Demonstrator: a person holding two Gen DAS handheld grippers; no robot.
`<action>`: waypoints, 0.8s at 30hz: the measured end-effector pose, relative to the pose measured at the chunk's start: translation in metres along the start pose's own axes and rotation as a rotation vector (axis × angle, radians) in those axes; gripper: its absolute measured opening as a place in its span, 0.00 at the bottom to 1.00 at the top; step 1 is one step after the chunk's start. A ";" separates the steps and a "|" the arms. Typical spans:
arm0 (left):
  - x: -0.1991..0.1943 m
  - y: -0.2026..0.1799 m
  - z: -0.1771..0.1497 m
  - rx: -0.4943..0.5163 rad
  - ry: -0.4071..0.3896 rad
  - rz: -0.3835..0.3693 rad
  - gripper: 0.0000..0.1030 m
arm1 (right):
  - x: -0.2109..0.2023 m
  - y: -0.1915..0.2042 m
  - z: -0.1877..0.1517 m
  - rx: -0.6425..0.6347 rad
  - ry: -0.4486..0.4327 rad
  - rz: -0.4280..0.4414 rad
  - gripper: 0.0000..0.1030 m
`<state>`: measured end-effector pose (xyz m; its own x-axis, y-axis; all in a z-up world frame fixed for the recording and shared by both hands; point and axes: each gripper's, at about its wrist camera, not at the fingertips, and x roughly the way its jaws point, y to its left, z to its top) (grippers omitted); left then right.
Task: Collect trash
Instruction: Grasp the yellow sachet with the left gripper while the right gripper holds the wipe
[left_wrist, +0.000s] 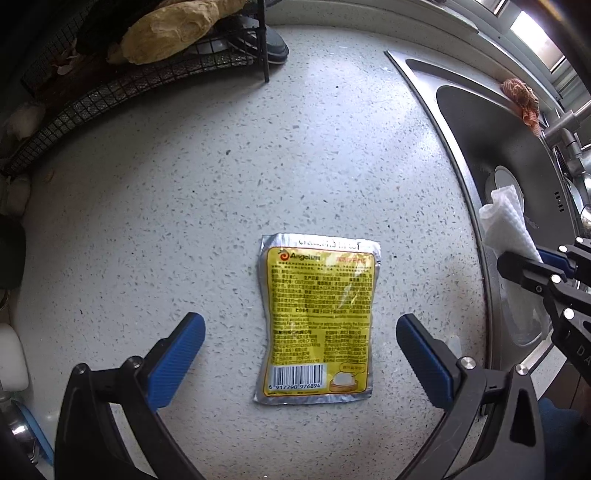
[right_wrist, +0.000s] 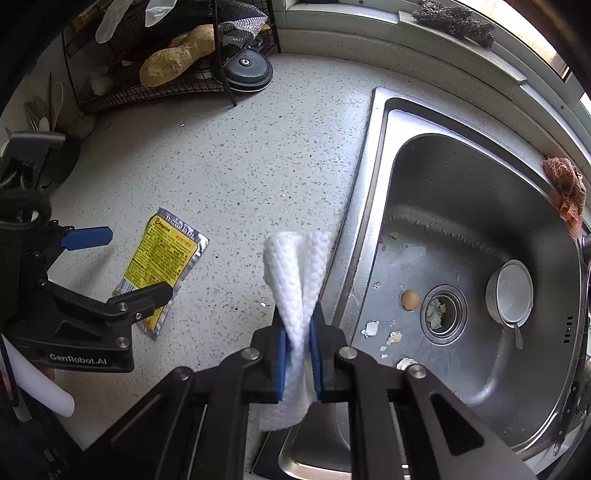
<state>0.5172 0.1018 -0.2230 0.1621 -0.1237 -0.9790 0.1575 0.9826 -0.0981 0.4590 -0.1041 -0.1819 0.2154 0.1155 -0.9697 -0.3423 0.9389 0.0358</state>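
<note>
A yellow and silver food packet (left_wrist: 317, 321) lies flat on the speckled counter, between and just beyond the blue pads of my left gripper (left_wrist: 300, 330), which hangs open above it. My right gripper (right_wrist: 298, 328) is shut on a white paper towel (right_wrist: 295, 273) that sticks up between its pads, over the counter beside the sink's left rim. The same towel (left_wrist: 508, 225) and right gripper (left_wrist: 546, 266) show at the right edge of the left wrist view. The packet (right_wrist: 159, 258) and the open left gripper (right_wrist: 133, 264) appear at the left of the right wrist view.
A steel sink (right_wrist: 373, 206) on the right holds eggshell bits (right_wrist: 371, 328), a brown egg (right_wrist: 410, 299), a drain (right_wrist: 441, 314) and a small pot (right_wrist: 511, 291). A black wire rack (right_wrist: 155, 92) with ginger root (right_wrist: 173, 59) stands at the back left. An orange mesh cloth (right_wrist: 565, 188) hangs on the sink's far rim.
</note>
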 end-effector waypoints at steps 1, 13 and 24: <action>0.003 -0.002 0.001 0.004 0.006 0.002 1.00 | 0.000 0.001 0.001 -0.001 -0.002 -0.002 0.10; 0.031 -0.016 0.013 0.012 0.037 0.063 0.99 | 0.001 -0.007 0.001 0.040 -0.023 0.053 0.10; 0.024 -0.032 0.015 0.011 -0.026 0.052 0.43 | -0.004 -0.008 0.006 0.072 -0.043 0.072 0.10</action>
<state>0.5307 0.0649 -0.2403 0.1956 -0.0765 -0.9777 0.1590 0.9862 -0.0454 0.4661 -0.1107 -0.1767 0.2323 0.1964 -0.9526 -0.2924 0.9482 0.1242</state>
